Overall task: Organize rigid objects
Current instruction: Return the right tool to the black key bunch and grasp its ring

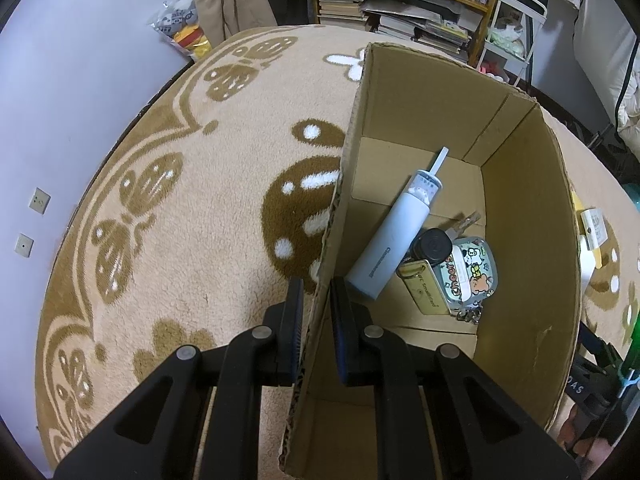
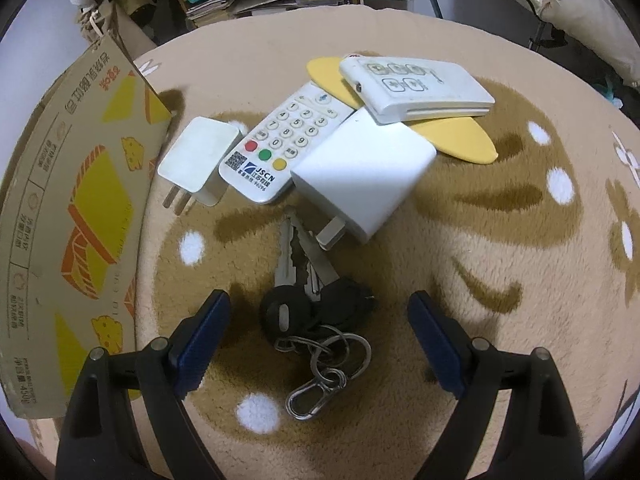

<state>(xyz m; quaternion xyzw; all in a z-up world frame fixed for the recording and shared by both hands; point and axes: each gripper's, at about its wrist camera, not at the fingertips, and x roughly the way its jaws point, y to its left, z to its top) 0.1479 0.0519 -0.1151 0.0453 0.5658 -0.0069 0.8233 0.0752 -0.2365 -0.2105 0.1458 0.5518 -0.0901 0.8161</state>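
Observation:
My left gripper is shut on the left wall of the cardboard box, one finger outside and one inside. In the box lie a pale blue bottle with a nozzle, a black round cap, a tan card holder and a cartoon-printed case. My right gripper is open, its fingers either side of a bunch of keys with black heads and rings on the rug. Beyond lie a small charger, a JSCN remote, a larger white charger, a white remote and a yellow flat piece.
The box's printed outer wall stands at the left in the right wrist view. Everything sits on a beige and brown patterned rug. Bookshelves and stacked books line the far side. A wall is on the left.

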